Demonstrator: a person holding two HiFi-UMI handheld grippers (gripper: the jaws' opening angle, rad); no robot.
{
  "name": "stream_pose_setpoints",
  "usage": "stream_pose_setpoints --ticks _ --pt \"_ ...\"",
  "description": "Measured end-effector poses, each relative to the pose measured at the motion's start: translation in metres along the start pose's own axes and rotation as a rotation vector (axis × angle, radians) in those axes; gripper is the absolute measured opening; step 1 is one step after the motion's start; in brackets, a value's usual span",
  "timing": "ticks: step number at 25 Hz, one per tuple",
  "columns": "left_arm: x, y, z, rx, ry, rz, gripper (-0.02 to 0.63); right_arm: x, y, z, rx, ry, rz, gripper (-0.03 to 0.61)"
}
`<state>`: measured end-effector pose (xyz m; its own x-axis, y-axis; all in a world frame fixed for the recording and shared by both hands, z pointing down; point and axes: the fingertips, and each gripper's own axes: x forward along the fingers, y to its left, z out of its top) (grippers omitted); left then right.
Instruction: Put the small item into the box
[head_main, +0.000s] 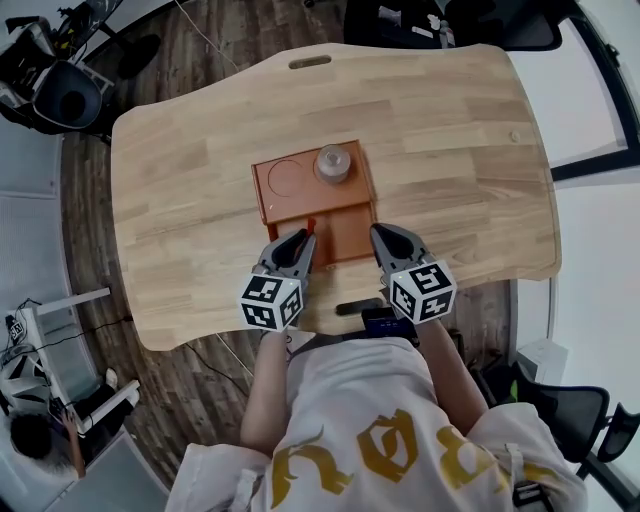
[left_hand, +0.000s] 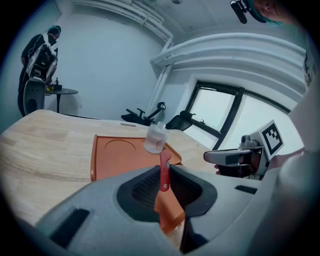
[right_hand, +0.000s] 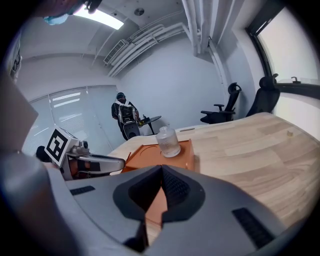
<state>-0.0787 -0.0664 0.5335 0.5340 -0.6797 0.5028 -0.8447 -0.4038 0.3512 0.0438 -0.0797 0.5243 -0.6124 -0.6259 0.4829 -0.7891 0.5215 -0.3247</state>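
An orange box (head_main: 340, 215) lies open at the table's middle, with a round recess at its far left. A clear bottle (head_main: 332, 164) stands in its far part. My left gripper (head_main: 304, 240) hovers over the box's near left edge, shut on a small red item (head_main: 309, 227). In the left gripper view the red item (left_hand: 164, 171) stands upright between the jaws, with the box (left_hand: 117, 156) and bottle (left_hand: 156, 137) beyond. My right gripper (head_main: 381, 233) is at the box's near right corner, shut with nothing in it. The right gripper view shows the closed gripper (right_hand: 161, 171), the box (right_hand: 186, 154) and the bottle (right_hand: 168, 141).
The wooden table (head_main: 450, 150) has a slot (head_main: 310, 62) near its far edge. A black device (head_main: 382, 322) sits at the near edge by the person's body. Office chairs (head_main: 60, 95) and a person (right_hand: 124, 117) stand beyond the table.
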Motion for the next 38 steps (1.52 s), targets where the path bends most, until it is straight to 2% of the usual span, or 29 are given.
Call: stream_pose_setpoints --ticks 10,18,26,34,38 --pt "0.011 -0.003 -0.01 0.035 0.077 -0.011 0.06 0.0 -0.008 -0.002 0.012 0.012 -0.001 0.011" --pt "0.021 0.002 -0.037 0.099 0.237 -0.01 0.06 0.008 -0.008 -0.008 0.02 0.026 -0.01 0.011" --pt "0.037 0.003 -0.05 0.159 0.343 -0.044 0.06 0.017 -0.013 -0.009 0.024 0.048 -0.024 0.012" --pt "0.046 0.008 -0.065 0.153 0.413 -0.068 0.06 0.026 -0.018 -0.016 0.045 0.078 -0.027 0.012" --pt "0.054 0.008 -0.073 0.17 0.48 -0.078 0.06 0.031 -0.018 -0.014 0.044 0.086 -0.02 0.011"
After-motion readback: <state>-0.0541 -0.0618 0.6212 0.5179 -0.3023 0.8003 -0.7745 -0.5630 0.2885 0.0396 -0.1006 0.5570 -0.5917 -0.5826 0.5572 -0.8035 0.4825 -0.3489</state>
